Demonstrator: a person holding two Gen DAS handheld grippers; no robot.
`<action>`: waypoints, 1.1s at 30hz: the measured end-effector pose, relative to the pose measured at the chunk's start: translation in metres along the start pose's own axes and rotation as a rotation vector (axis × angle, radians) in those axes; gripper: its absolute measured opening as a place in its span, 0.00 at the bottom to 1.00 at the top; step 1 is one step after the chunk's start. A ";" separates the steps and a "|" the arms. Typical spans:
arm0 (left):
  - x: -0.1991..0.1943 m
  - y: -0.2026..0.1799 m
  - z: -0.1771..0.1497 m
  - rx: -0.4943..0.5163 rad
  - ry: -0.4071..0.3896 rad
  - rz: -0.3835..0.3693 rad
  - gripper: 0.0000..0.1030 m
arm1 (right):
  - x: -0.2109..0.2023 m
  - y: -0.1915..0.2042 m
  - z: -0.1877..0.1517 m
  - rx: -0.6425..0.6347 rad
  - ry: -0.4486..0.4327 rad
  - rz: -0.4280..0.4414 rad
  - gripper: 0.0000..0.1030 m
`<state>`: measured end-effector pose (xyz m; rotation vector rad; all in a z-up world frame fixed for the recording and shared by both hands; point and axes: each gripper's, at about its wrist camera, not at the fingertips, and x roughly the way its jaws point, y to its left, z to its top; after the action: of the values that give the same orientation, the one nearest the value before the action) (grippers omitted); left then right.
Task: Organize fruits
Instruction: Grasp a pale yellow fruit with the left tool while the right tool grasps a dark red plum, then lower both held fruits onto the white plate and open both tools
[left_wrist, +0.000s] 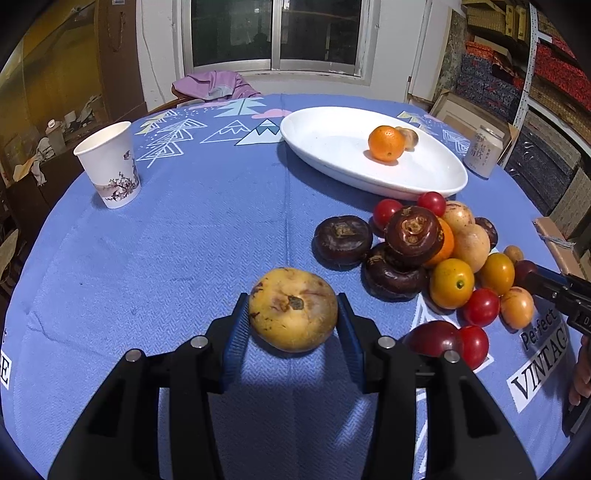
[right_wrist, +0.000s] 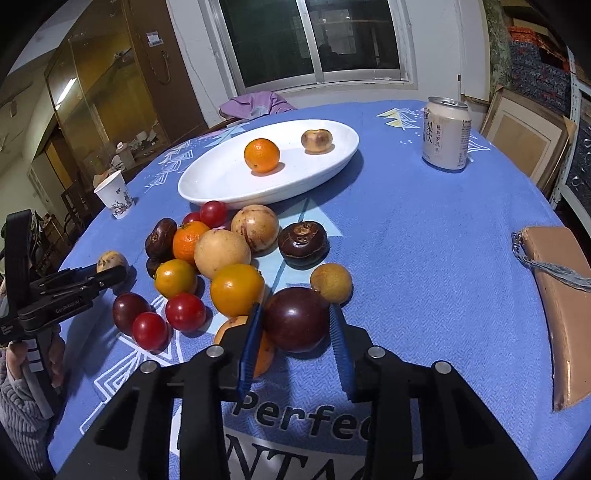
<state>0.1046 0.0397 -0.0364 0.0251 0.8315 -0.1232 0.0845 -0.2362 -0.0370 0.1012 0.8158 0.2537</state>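
Observation:
My left gripper (left_wrist: 291, 295) is shut on a yellow, brown-spotted round fruit (left_wrist: 293, 314), both blue pads against its sides, just above the blue tablecloth (left_wrist: 184, 258). My right gripper (right_wrist: 294, 305) is shut on a dark purple fruit (right_wrist: 295, 319) at the near edge of the fruit pile (right_wrist: 221, 258), with a small tan fruit (right_wrist: 330, 282) touching it behind. The pile mixes red tomatoes, orange and yellow fruits and dark brown ones. Beyond it, a white oval plate (right_wrist: 221, 177) holds an orange (right_wrist: 261, 155) and a brownish fruit (right_wrist: 316, 141).
A paper cup (left_wrist: 110, 166) stands at the left of the table. A drink can (right_wrist: 445, 133) stands right of the plate. A brown pouch (right_wrist: 561, 295) lies at the right edge. Purple cloth (left_wrist: 214, 83) hangs over a chair at the far side.

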 end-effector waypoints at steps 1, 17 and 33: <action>0.000 0.000 0.000 0.001 0.000 0.000 0.44 | 0.000 0.000 0.000 0.003 -0.002 0.002 0.35; -0.004 -0.025 0.068 0.030 -0.064 0.015 0.44 | -0.024 0.003 0.070 0.024 -0.119 0.023 0.35; 0.088 -0.068 0.127 0.034 -0.009 -0.044 0.45 | 0.093 0.021 0.137 0.003 0.004 -0.032 0.39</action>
<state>0.2491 -0.0451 -0.0139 0.0380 0.8216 -0.1783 0.2419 -0.1908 -0.0055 0.0907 0.8207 0.2228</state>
